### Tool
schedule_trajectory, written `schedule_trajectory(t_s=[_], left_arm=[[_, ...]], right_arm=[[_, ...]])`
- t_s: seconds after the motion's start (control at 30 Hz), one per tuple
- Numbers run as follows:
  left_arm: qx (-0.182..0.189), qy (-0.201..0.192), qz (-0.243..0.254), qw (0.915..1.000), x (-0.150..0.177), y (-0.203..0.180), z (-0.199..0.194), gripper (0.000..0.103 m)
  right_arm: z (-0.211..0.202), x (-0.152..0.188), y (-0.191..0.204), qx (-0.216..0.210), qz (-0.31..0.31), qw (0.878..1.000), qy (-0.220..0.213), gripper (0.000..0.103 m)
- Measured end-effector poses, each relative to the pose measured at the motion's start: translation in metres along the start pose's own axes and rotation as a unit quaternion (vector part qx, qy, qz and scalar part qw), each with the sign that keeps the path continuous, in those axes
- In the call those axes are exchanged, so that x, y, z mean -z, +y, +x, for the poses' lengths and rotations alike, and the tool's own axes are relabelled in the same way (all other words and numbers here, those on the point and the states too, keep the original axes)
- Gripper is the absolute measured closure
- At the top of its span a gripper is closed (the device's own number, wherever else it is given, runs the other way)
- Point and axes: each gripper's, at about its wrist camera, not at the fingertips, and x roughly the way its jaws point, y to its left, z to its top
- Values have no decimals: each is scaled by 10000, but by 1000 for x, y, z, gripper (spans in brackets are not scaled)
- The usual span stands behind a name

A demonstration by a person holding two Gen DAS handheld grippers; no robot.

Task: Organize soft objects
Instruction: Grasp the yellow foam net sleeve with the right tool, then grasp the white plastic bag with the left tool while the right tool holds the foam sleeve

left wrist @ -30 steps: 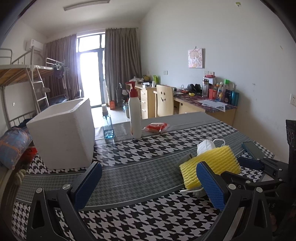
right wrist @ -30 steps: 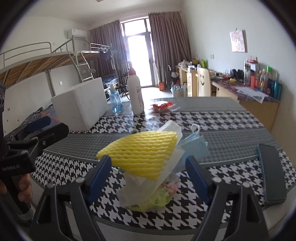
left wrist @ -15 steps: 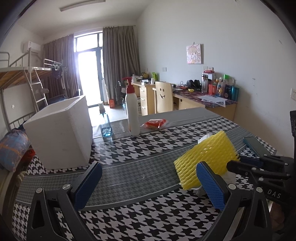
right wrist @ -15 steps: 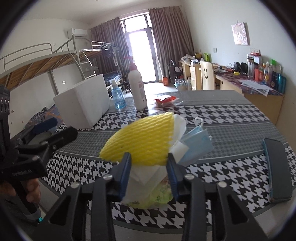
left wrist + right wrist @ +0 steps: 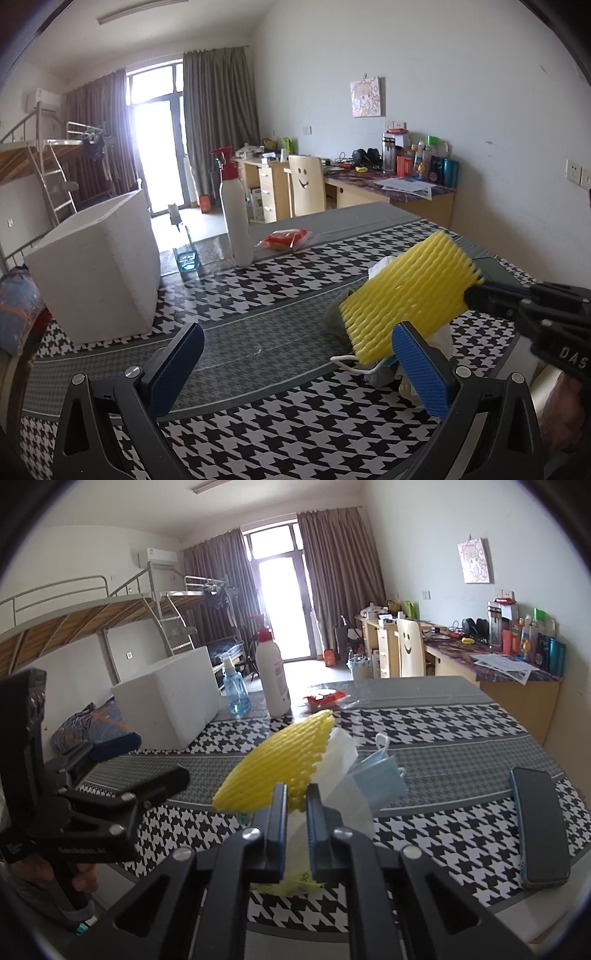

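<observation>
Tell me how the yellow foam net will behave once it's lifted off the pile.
The yellow foam net looks light and squashy: the closing right gripper pinches its edge nearly flat. Its open mesh probably flexes and may snag the blue face mask beside it.

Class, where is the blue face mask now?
In the right wrist view, the blue face mask lies on the houndstooth table, right of the yellow foam net, left of the phone.

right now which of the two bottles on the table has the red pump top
The tall white pump bottle, standing right of the shorter clear blue spray bottle, whose top is clear, not red.
</observation>
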Motion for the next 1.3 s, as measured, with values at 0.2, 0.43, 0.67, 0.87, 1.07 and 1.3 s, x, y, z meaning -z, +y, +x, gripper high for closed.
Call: schedule_trajectory(t_s=[0.2,0.43,0.67,0.87,1.07,1.3], left_arm=[[203,56,-7,9998,0,-7,1,1],[472,85,111,9988,-2,-26,3,1],[640,165,185,9976,-5,-44,11,2],[858,232,332,9955,-8,-62,19,14],[998,331,412,9936,-9,-75,28,29],[958,576,438,9928,-8,-83,43,44]], right_arm=[[-17,-6,-7,212,69,9994,-264,91],[-34,-9,-21,568,251,9968,-503,91],[-45,-4,-31,798,347,9946,-573,91],[-52,3,-41,954,486,9928,-545,91],[-52,11,-47,1052,558,9918,-474,91],[-55,18,-52,1087,646,9910,-429,91]])
